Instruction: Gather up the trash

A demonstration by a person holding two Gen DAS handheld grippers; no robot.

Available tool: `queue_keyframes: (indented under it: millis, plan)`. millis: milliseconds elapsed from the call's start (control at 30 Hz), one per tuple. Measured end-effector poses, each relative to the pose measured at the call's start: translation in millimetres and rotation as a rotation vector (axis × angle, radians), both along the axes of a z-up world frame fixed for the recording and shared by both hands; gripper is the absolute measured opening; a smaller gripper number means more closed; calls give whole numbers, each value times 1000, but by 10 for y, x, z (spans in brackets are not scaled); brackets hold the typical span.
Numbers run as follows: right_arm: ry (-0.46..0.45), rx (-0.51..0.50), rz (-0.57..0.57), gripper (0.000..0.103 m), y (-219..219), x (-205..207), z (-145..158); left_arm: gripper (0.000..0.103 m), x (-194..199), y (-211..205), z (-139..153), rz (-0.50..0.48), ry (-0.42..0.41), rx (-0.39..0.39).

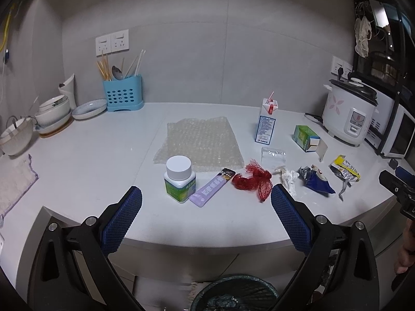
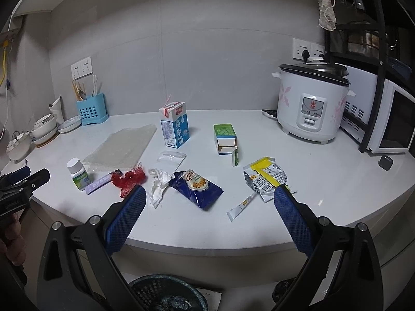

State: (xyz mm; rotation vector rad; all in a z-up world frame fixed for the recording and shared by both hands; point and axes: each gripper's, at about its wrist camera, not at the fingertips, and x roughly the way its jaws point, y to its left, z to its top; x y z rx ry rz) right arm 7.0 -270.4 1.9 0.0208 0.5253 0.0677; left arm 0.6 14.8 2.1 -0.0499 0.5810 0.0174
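Below us sits the bin point(image 2: 166, 295); our left gripper point(image 1: 206, 202) and right gripper point(image 2: 210, 202) gape empty above the counter point(image 2: 324, 181), trash like the wrapper point(image 2: 197, 185) scattered there.

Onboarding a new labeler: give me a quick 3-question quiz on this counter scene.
1. True or false: the milk carton lies on its side.
2. What lies directly right of the red net in the right wrist view? A) crumpled tissue B) pill bottle C) rice cooker
3. Fill in: both grippers, left gripper and right gripper, have fingers that are ____.

Key: 1 false, it stands upright; 2 A; 3 open, holding nothing.
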Motion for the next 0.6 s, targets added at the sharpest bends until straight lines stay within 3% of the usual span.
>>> queue_keyframes:
  millis: [600]
  plan:
    - [6, -5, -2, 95, 3, -13, -14, 97, -3, -1, 1, -4, 0, 1]
